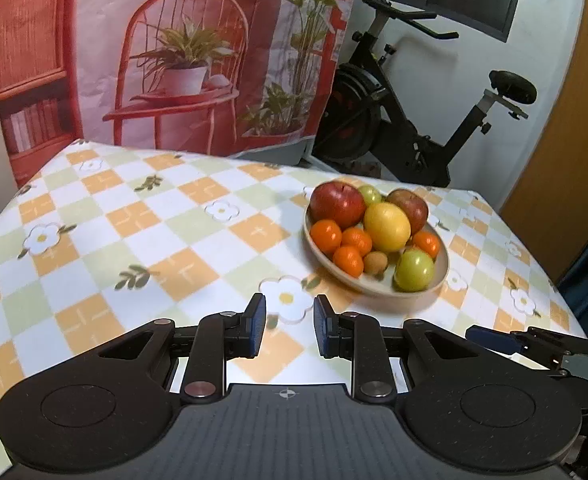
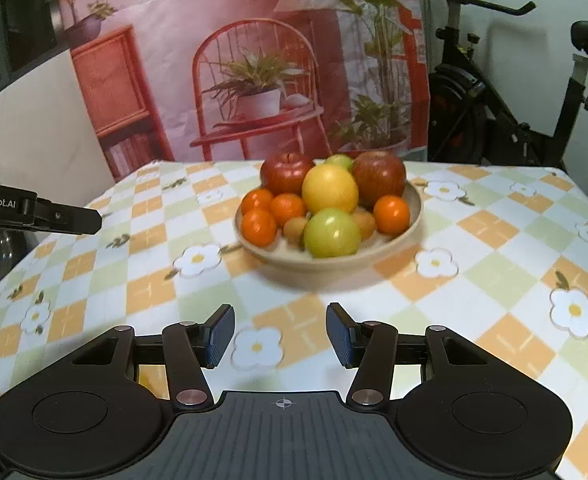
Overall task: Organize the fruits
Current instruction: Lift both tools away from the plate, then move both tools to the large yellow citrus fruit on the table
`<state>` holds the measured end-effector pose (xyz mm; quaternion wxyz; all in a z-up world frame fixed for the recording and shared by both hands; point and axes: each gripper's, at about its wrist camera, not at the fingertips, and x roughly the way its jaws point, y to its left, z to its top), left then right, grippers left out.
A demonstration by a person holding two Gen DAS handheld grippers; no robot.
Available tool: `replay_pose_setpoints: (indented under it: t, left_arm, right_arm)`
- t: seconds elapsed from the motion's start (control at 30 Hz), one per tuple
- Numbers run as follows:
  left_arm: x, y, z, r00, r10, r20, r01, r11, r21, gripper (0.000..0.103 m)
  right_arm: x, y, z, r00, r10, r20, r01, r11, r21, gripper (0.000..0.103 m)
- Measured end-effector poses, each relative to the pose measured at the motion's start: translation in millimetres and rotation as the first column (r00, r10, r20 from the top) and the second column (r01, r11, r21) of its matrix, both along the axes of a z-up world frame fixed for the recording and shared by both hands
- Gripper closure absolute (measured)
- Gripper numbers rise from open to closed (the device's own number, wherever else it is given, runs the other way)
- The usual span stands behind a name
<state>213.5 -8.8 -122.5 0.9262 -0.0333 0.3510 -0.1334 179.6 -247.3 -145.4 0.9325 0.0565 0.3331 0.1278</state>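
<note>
Nearest in the left wrist view, the left gripper [image 1: 289,325] hovers over the tabletop [image 1: 134,240] with its blue-padded fingers at their narrowest, a small gap showing between them and nothing held. In the right wrist view, the right gripper [image 2: 280,334] hangs above the same checked, flower-printed cloth, its fingers parted a little wider and also empty.

Further on, a shallow beige bowl [image 2: 374,252] sits on the tabletop, ahead of both grippers and apart from them. It is piled with fruit: a green apple [image 2: 331,233] at the front, small oranges [image 2: 259,227] to either side, a yellow fruit [image 2: 329,189] in the middle, and two red apples [image 2: 287,173] at the back.

Behind the tabletop hangs a backdrop [image 2: 234,60] picturing a red chair and potted plants. To its right stands an exercise bike [image 1: 414,120].
</note>
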Motion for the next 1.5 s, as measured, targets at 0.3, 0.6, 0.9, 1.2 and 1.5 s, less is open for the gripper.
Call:
replay_pose_setpoints:
  t: [0.3, 0.6, 0.9, 1.2, 1.5]
  left_arm:
    - [-14.6, 6.0, -11.6, 0.999, 0.018, -0.038, -0.019, 1.0, -0.018, 0.076]
    - [-36.7, 8.8, -14.4, 0.999, 0.023, -0.031, -0.024, 0.999, -0.033, 0.076]
    - [-51.1, 12.4, -13.4, 0.999, 0.02, -0.04, -0.022, 0.998, -0.057, 0.076]
    - [-59.7, 17.1, -15.5, 0.999, 0.026, -0.032, -0.028, 0.997, -0.074, 0.076]
    - [-56.8, 22.4, -20.7, 0.998, 0.033, -0.044, -0.037, 0.995, -0.097, 0.076]
  right_arm:
    - [-19.7, 10.0, -1.5, 0.999, 0.034, 0.001, -0.034, 0.999, -0.008, 0.055]
    - [-39.8, 16.1, -1.0, 0.998, 0.057, 0.004, -0.057, 0.998, -0.002, 0.055]
    - [-58.6, 29.9, -1.8, 0.993, 0.115, -0.021, -0.116, 0.993, -0.024, 0.051]
    - [-68.3, 42.2, -4.9, 0.986, 0.16, -0.04, -0.162, 0.985, -0.061, 0.051]
    - [-69.9, 58.8, -3.6, 0.965, 0.253, -0.062, -0.259, 0.959, -0.112, 0.047]
